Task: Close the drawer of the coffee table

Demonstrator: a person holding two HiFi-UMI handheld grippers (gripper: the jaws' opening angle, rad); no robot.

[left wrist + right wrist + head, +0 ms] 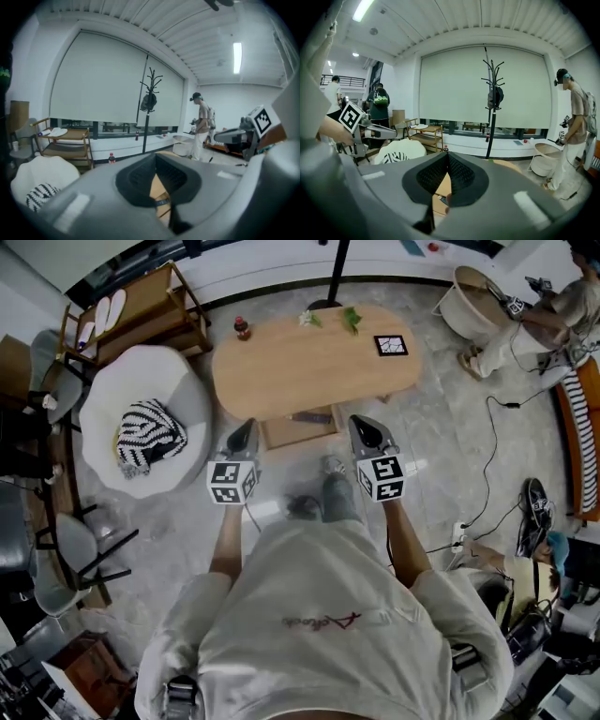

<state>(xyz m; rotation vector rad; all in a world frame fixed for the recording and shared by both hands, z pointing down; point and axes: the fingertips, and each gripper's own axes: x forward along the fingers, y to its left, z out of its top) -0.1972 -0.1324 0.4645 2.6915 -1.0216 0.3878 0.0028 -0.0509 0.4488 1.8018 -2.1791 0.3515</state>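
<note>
The oval wooden coffee table stands ahead of me in the head view. Its drawer sticks out from the near side, towards me. My left gripper is shut and holds nothing; it hangs just left of the drawer's front. On the drawer's right, my right gripper is likewise shut and empty. In the left gripper view the closed left gripper points at the table's wood. The right gripper view has the right gripper shut, with the wooden table beyond it.
A white armchair with a striped cushion sits left of the table. A wooden shelf trolley, a bottle and a coat stand's pole stand behind. A marker card lies on the tabletop. A cable and a person are on the right.
</note>
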